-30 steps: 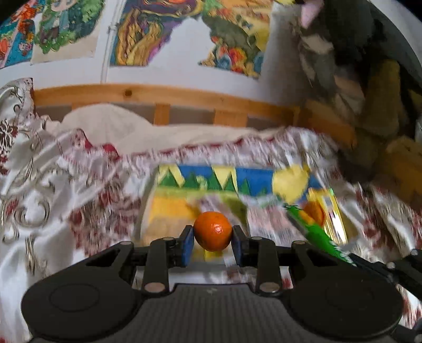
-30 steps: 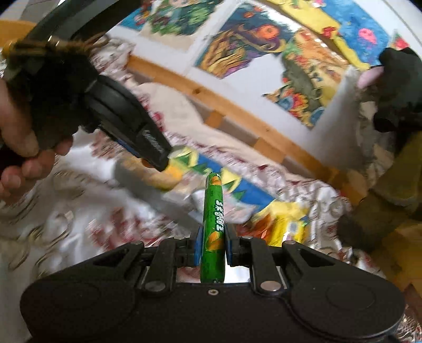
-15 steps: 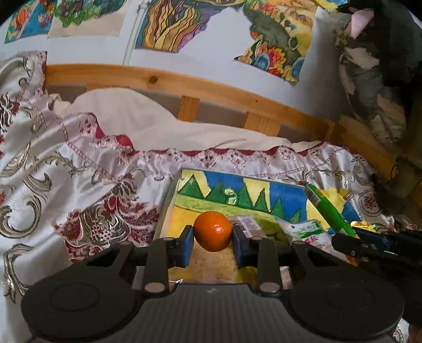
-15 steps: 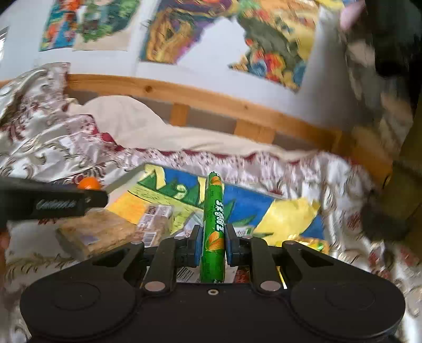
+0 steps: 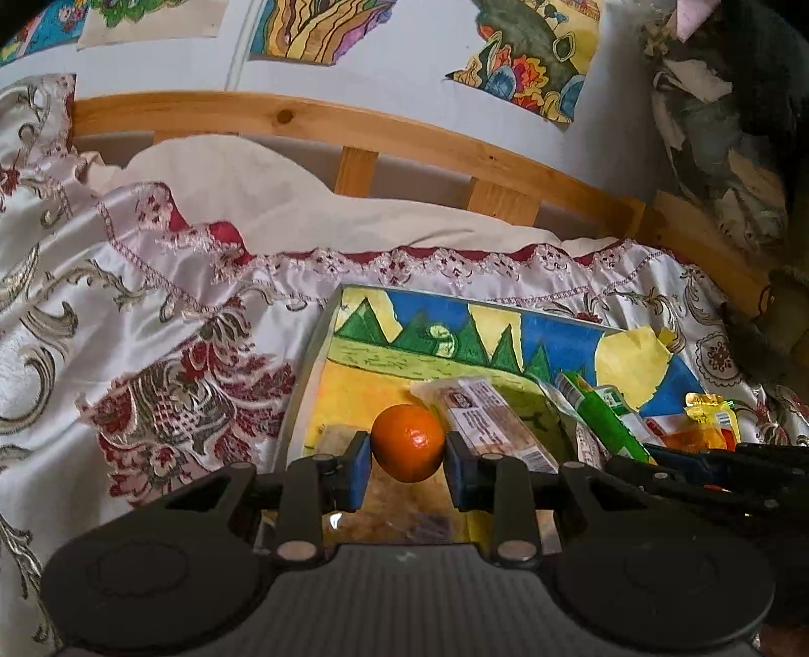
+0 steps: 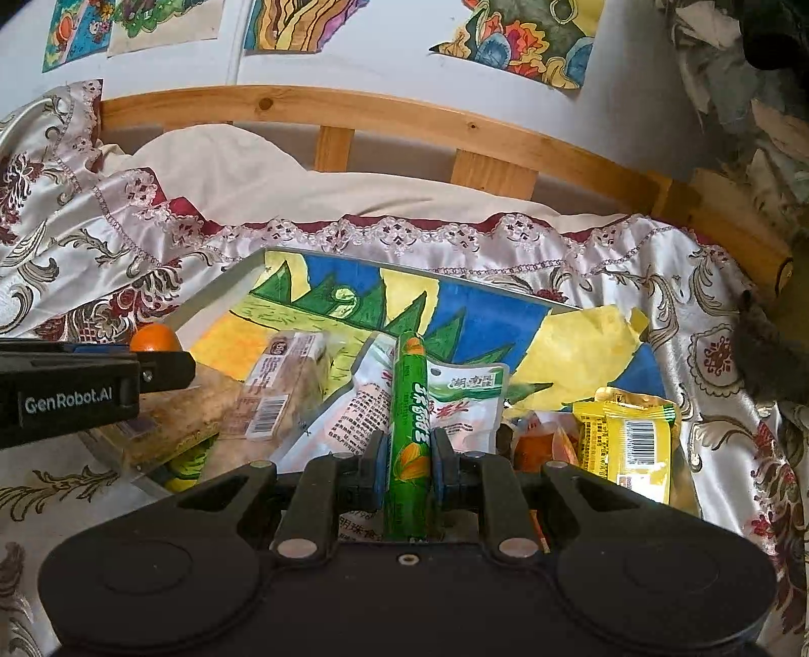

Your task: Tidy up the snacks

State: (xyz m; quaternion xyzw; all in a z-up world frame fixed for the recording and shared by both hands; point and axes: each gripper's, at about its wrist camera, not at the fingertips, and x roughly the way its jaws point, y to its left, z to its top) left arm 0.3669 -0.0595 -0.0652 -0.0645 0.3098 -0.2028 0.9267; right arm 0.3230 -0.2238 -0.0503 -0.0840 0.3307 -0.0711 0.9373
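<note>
Bed covered w/ a satin bedspread (image 5: 151, 323) in white, red and gold patterning; a wooden headboard (image 5: 404, 131) is seen behind it, w/ painted paper sheets (image 6: 303, 25) stuck on the wall above. On the bedspread a shallow tray (image 6: 217, 288) is laid, its bottom lined w/ a bright landscape drawing (green peaks, blue sky, yellow ground). Several snacks are piled in the tray: a clear-wrapped bar (image 6: 283, 384) w/ barcode, a white-and-green pouch (image 6: 455, 399) beside it, and a yellow packet (image 6: 627, 439) at the tray's right end. The left gripper (image 5: 408, 450) is held over the near left part of the tray, jaws pinched on a small orange (image 5: 408, 442), which is gripped at both sides by the blue pads. The right gripper (image 6: 408, 467) is held over the tray's middle, jaws pressed onto a green sausage stick (image 6: 410, 429), which is pointed fwd along the fingers w/ its orange-capped tip over the pouch. In the right wrist view the left gripper (image 6: 151, 348) is seen at the left edge, the orange (image 6: 151, 337) peeking above it.
</note>
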